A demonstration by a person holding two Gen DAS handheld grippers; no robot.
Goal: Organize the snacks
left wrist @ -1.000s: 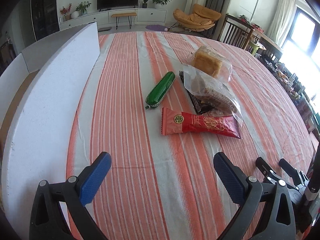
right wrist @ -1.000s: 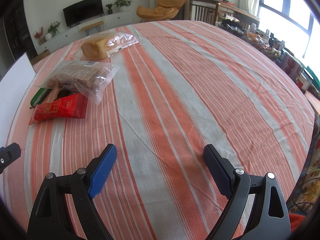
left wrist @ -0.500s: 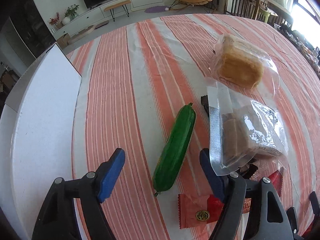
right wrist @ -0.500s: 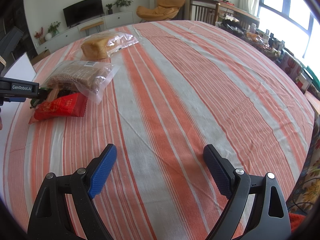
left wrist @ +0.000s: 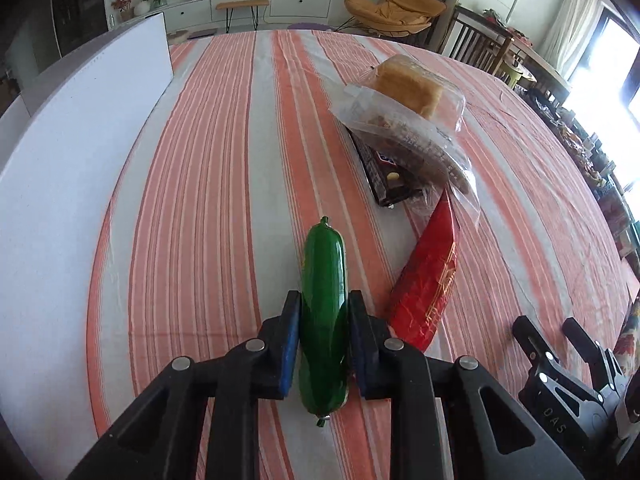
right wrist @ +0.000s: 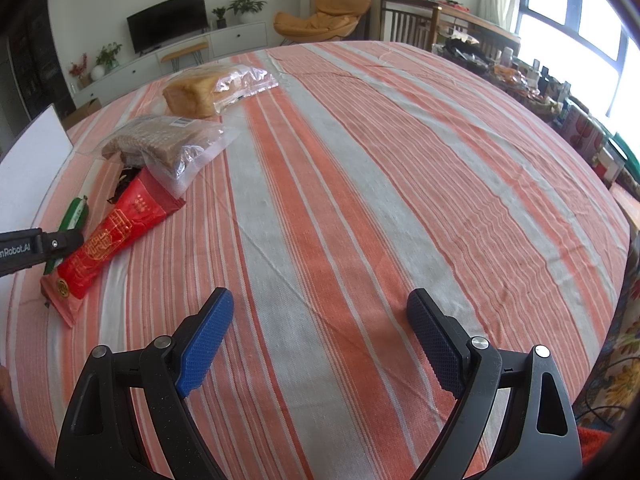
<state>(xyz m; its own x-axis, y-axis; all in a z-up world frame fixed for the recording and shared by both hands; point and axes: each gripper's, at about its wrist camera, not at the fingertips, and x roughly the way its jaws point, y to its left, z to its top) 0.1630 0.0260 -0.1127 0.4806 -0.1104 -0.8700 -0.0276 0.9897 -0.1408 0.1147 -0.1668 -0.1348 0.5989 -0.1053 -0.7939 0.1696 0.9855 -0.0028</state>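
My left gripper [left wrist: 323,312] is shut on a green sausage-shaped snack [left wrist: 323,280], its blue pads pressed on both sides; the snack also shows in the right wrist view [right wrist: 74,212]. Beside it lies a red snack packet [left wrist: 430,276], also seen in the right wrist view [right wrist: 116,236]. Further off are a dark chocolate bar [left wrist: 384,172], a clear bag of brown biscuits [left wrist: 412,140] and a bagged bread loaf [left wrist: 412,84]. My right gripper [right wrist: 320,328] is open and empty over the striped tablecloth [right wrist: 360,184].
A white foam board [left wrist: 68,152] stands along the table's left side. The right gripper's body [left wrist: 568,376] shows low right in the left wrist view. Chairs, boxes and clutter stand past the table's far and right edges.
My left gripper has moved in over the green snack and shut on it. The red packet has turned to lie slanted. The right gripper has not moved.
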